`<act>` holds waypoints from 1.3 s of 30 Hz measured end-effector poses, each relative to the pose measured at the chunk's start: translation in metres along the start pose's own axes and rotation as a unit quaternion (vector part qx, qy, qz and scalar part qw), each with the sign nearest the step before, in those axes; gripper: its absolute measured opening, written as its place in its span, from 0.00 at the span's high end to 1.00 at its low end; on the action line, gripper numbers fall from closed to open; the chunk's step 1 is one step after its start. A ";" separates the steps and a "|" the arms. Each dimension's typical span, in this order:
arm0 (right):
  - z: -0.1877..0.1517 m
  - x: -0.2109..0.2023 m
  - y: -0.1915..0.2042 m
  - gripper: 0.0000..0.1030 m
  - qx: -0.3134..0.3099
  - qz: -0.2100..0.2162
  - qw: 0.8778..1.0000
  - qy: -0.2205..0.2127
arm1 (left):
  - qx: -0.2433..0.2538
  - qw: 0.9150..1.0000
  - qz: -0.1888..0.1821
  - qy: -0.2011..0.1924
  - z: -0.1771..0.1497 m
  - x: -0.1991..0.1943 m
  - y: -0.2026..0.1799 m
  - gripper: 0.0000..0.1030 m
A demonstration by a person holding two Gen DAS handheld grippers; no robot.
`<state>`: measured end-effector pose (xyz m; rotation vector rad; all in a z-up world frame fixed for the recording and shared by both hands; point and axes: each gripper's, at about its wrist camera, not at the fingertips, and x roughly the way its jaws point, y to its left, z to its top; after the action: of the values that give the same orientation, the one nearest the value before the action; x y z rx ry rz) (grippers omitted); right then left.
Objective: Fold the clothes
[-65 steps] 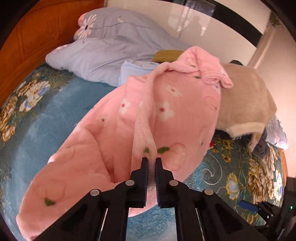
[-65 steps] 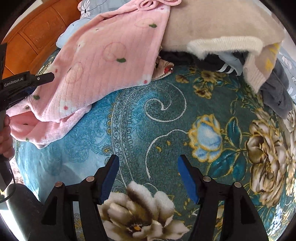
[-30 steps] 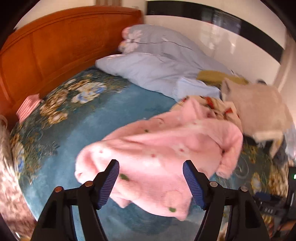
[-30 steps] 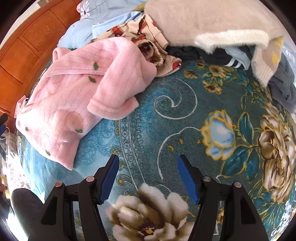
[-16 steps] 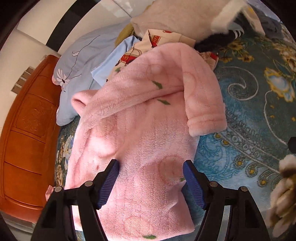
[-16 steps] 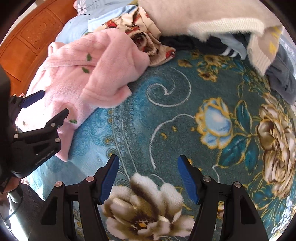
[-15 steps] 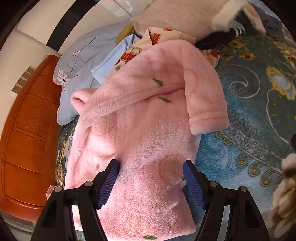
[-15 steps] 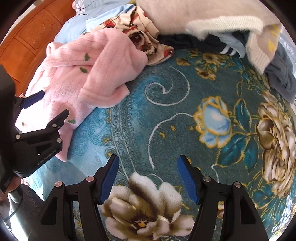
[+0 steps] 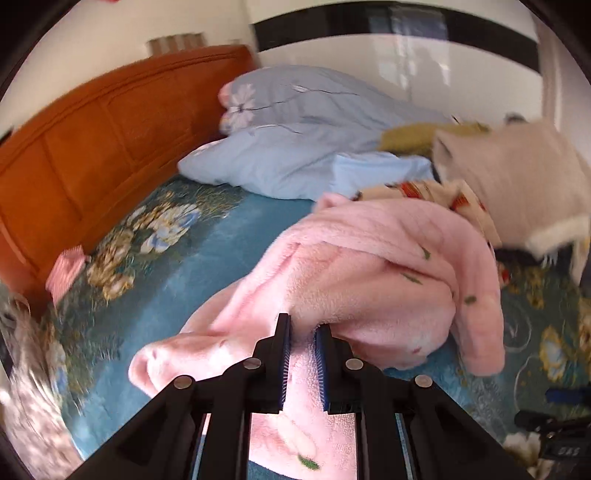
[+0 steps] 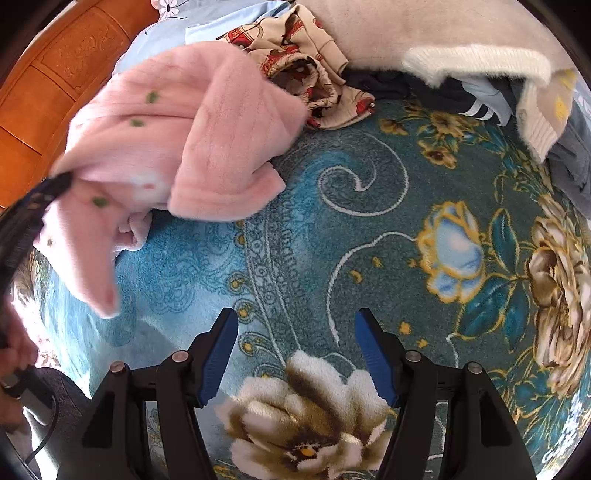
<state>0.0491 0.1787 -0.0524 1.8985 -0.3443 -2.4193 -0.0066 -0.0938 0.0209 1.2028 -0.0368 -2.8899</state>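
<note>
Fingers [image 9: 283, 354] of the left gripper [image 9: 303, 363] sit nearest in the left wrist view, black with blue pads, pinching a fold of the pink robe [image 9: 376, 280] between them. Fleece fills the narrow gap and hangs below the jaws. Beyond the grip the robe lies bunched on the blanket [image 9: 229, 236], a teal spread with flower patterns that covers the bed. One sleeve drapes down the robe's right side. Farther back lie a patterned cream garment [image 9: 424, 192], a beige sweater [image 9: 517, 184] and pale blue pillows [image 9: 295, 122], with an orange wooden headboard [image 9: 92, 136] behind them. A small pink checked item [image 9: 66, 266] rests near the headboard's foot. This view is blurred at the edges.

In the right wrist view, the right gripper [image 10: 297, 354] hovers over bare blanket [image 10: 332, 229], fingers spread wide and holding nothing. A large cream flower in the weave lies just beneath it. Up and to the left, well apart from it, the robe [image 10: 192, 125] is lifted at its left edge, where the left gripper [image 10: 40, 195] appears as a dark blur. Past the robe sit the patterned garment [image 10: 314, 74], the sweater [image 10: 424, 33] and dark clothes [image 10: 569, 162].
</note>
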 end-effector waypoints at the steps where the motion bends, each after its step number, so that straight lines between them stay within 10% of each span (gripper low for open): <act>1: 0.001 -0.001 0.000 0.35 0.000 0.000 1.000 -0.001 | -0.047 0.999 0.002 -0.001 -0.003 -0.003 0.026 0.86; 5: 0.005 -0.004 0.004 0.35 -0.004 0.003 1.000 -0.011 | -0.211 0.977 0.014 0.020 -0.033 0.002 0.119 0.86; 12: 0.016 -0.006 0.027 0.30 -0.026 0.017 0.999 -0.036 | -0.353 0.935 0.009 0.037 -0.081 0.009 0.189 0.87; 20: 0.056 -0.009 0.108 0.08 -0.120 0.086 0.984 -0.099 | -0.356 0.933 -0.016 0.055 -0.085 0.027 0.187 0.87; 27: 0.091 0.010 0.212 0.08 -0.253 0.042 0.959 -0.119 | -0.418 0.906 -0.044 0.052 -0.099 0.028 0.202 0.83; 29: 0.096 0.020 0.231 0.15 -0.279 0.028 0.954 -0.109 | -0.422 0.904 -0.047 0.054 -0.101 0.029 0.202 0.83; 33: 0.104 0.046 0.253 0.63 -0.308 0.015 0.949 -0.070 | -0.408 0.910 -0.046 0.059 -0.099 0.031 0.198 0.83; 39: 0.112 0.025 0.260 0.87 -0.276 0.028 0.957 -0.081 | -0.397 0.914 -0.063 0.044 -0.096 0.025 0.198 0.86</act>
<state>-0.0906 -0.0627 0.0014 1.4337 0.2531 -2.3089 0.0447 -0.2934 -0.0595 1.1555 1.1245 -2.4598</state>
